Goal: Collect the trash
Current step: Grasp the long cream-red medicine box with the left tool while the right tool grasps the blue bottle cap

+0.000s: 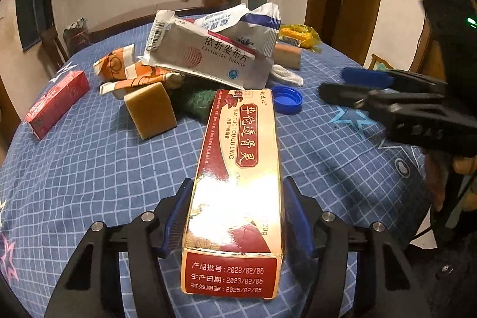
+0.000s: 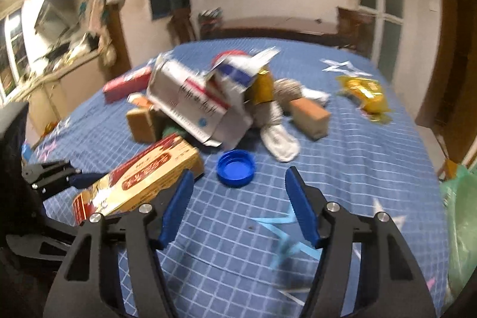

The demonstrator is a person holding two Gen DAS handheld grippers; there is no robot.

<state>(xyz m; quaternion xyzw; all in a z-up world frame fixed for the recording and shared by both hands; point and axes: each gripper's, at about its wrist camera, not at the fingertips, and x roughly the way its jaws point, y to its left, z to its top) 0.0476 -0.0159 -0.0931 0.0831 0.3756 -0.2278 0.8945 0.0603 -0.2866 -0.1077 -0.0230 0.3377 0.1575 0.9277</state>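
Observation:
A long red-and-gold medicine box (image 1: 238,157) lies on the blue checked tablecloth (image 1: 89,169). My left gripper (image 1: 237,181) straddles its near end, a blue pad close by each side with a thin gap showing, so it stands open. A blue bottle cap (image 2: 235,167) lies upturned just beyond the tips of my right gripper (image 2: 238,178), which is open with nothing between its fingers. In the left wrist view the right gripper (image 1: 332,82) comes in from the right, close to the cap (image 1: 286,99).
Behind the box is a heap: a silver tablet carton (image 1: 205,55), a white-and-blue pack (image 1: 253,23), orange wrappers (image 1: 119,64), a tan block (image 1: 152,109) and a white cloth (image 2: 280,142). A red carton (image 1: 56,103) lies left, a yellow wrapper (image 2: 365,94) right. A green bag (image 2: 460,213) hangs off the table's right edge.

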